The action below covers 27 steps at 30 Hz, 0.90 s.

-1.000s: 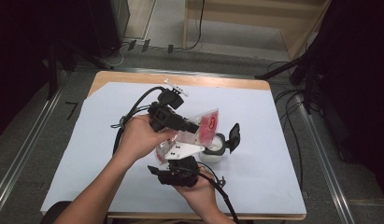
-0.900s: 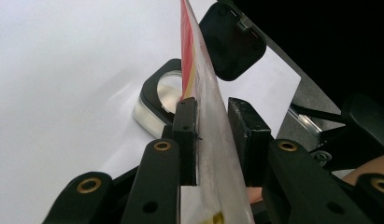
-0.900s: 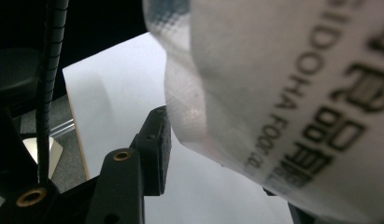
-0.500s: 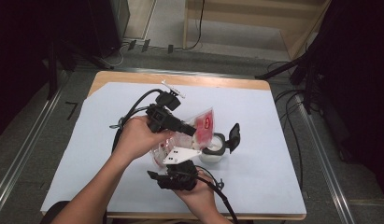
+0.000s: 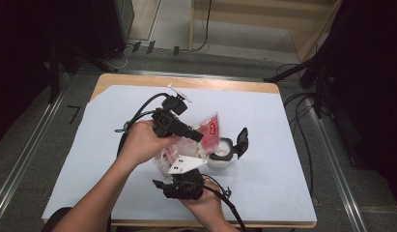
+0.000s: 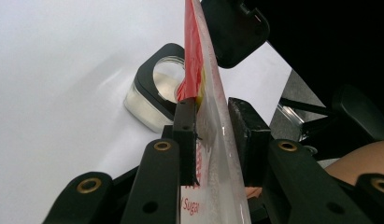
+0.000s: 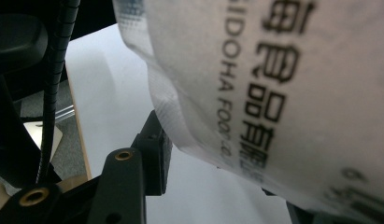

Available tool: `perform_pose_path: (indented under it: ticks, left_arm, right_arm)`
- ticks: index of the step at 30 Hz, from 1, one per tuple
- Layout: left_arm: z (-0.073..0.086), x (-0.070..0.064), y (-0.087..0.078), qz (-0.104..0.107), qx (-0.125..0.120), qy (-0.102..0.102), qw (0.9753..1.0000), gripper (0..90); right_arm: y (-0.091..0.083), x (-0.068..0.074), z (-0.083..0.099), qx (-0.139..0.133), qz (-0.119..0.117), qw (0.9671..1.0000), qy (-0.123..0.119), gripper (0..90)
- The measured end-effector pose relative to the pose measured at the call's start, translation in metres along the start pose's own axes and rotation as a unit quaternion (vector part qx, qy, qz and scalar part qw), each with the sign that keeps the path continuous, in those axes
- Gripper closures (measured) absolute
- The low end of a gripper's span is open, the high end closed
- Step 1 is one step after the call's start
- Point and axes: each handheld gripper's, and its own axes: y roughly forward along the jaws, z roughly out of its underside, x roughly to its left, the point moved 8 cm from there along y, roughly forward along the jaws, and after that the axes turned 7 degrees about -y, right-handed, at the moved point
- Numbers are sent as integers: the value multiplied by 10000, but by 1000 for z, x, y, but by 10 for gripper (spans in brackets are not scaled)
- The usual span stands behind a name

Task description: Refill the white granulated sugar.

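A clear sugar bag [image 5: 210, 130] with a red label is held tilted above the table between both grippers. My left gripper [image 5: 198, 137] pinches its upper part; in the left gripper view the jaws press the thin film of the sugar bag [image 6: 213, 93] from both sides. My right gripper [image 5: 182, 175] holds the bag's lower end from below, and the printed bag [image 7: 273, 93] bulges between its jaws with the far jaw hidden. Just under the bag's red corner stands a clear jar [image 5: 220, 157] with its black flip lid [image 5: 242, 140] open, the same jar [image 6: 152, 98] appearing in the left gripper view.
A pale sheet [image 5: 283, 145] covers the wooden table. Cables trail from both grippers across the left and front of the table. Dark stands and cables sit on the floor at the right.
The left gripper has swung the bag's top toward the jar, so the bag looks narrower and its red corner now hangs over the jar's mouth. The right hand has barely moved.
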Motion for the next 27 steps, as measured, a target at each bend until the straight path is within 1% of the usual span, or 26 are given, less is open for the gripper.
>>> perform_pose_path:
  ticks: [9, 16, 20, 27]
  left_arm:
    - [0, 2, 2, -66, -12, 27, 10000, 741]
    - [1, 4, 3, -99, 15, -17, 9999, 741]
    - [2, 6, 5, -105, 20, -6, 9999, 742]
    - [5, 11, 4, -227, 37, -38, 9997, 785]
  right_arm:
    - [3, 1, 5, 39, 26, 10000, -53, 550]
    - [8, 2, 12, 166, 9, 9999, -48, 551]
    - [10, 2, 16, 224, 18, 9997, -15, 551]
    - [13, 1, 20, 327, 16, 9995, -27, 554]
